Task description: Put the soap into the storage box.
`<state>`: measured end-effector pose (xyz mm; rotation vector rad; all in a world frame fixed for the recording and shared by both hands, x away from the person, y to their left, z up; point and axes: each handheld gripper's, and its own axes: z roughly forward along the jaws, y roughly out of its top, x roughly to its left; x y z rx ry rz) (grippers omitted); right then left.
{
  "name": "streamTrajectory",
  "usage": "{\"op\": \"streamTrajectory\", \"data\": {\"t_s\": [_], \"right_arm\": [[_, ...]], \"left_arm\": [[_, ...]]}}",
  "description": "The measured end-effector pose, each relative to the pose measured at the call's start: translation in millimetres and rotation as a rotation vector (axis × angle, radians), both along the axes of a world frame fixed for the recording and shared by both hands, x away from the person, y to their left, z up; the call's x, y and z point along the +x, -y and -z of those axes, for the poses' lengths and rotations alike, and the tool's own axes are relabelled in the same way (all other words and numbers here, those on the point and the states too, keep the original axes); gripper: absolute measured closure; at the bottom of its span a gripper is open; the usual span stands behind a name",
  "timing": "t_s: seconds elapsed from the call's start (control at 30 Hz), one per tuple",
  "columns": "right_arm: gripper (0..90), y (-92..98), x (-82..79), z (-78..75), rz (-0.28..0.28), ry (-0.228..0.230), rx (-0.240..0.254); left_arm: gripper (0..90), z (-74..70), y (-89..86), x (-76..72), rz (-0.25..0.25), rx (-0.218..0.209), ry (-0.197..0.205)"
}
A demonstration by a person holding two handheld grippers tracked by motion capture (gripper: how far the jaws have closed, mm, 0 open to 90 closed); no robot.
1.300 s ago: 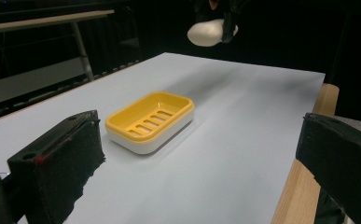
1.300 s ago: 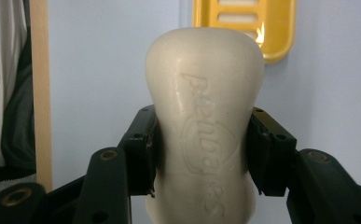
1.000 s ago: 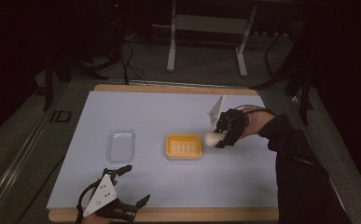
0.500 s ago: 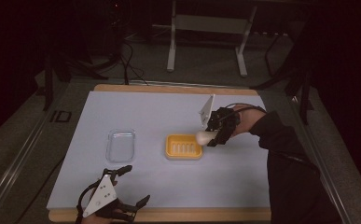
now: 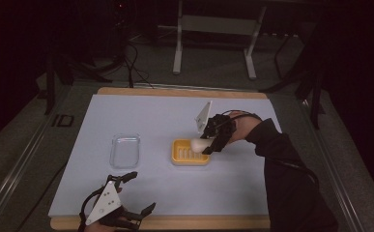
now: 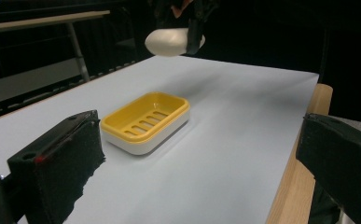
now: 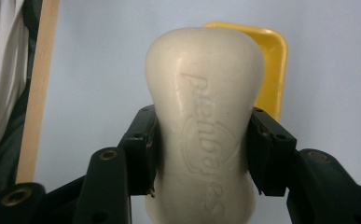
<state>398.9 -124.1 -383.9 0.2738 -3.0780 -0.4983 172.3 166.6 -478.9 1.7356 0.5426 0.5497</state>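
High view: right tongs (image 5: pixel 205 145) clamped on a cream soap bar (image 5: pixel 198 143), held in the air over the right end of the yellow soap dish (image 5: pixel 190 152) at mid counter (image 5: pixel 233 193). Right gripper view: both pads squeeze the bar's (image 7: pixel 205 126) narrow waist, embossed lettering facing the camera, dish (image 7: pixel 267 70) partly hidden behind it. Clear plastic lid (image 5: pixel 125 150) lies flat left of the dish, apart from it. Left tongs (image 5: pixel 138 194) at the near-left counter edge, jaws spread wide, nothing between them. Left gripper view: dish (image 6: pixel 145 121) empty, slotted floor, bar (image 6: pixel 171 42) hanging above its far end.
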Motion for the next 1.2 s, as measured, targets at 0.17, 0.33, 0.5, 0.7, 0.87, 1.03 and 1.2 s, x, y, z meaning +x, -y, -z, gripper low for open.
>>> {"op": "streamTrajectory", "data": {"t_s": [0.17,0.33,0.5,0.7,0.87,1.03,1.2], "right_arm": [[49.7,-7.7,3.4,10.8,0.004,0.022,-0.011],[49.7,-12.3,7.4,18.1,0.017,0.029,-0.008],[49.6,-17.4,11.4,19.6,0.031,0.052,0.054],[49.7,-23.6,14.1,23.4,0.020,0.047,0.092],[49.7,-22.6,19.5,30.0,0.034,0.032,0.123],[49.7,-23.9,22.7,41.4,0.037,0.018,0.151],[49.7,-26.6,26.1,55.0,0.053,0.005,0.142]], "left_arm": [[0.7,0.0,0.0,0.0,0.000,0.003,0.001],[0.7,0.0,0.1,-0.1,0.002,0.002,0.001],[0.7,-0.4,0.4,-0.1,0.007,0.002,0.001],[0.7,-0.3,0.2,0.1,0.007,-0.001,-0.001],[0.7,-0.4,0.1,-0.1,0.006,-0.002,0.000],[0.7,-0.3,0.0,-0.1,0.006,0.000,0.000],[0.7,-0.1,0.2,-0.2,0.009,0.000,-0.002]]}}
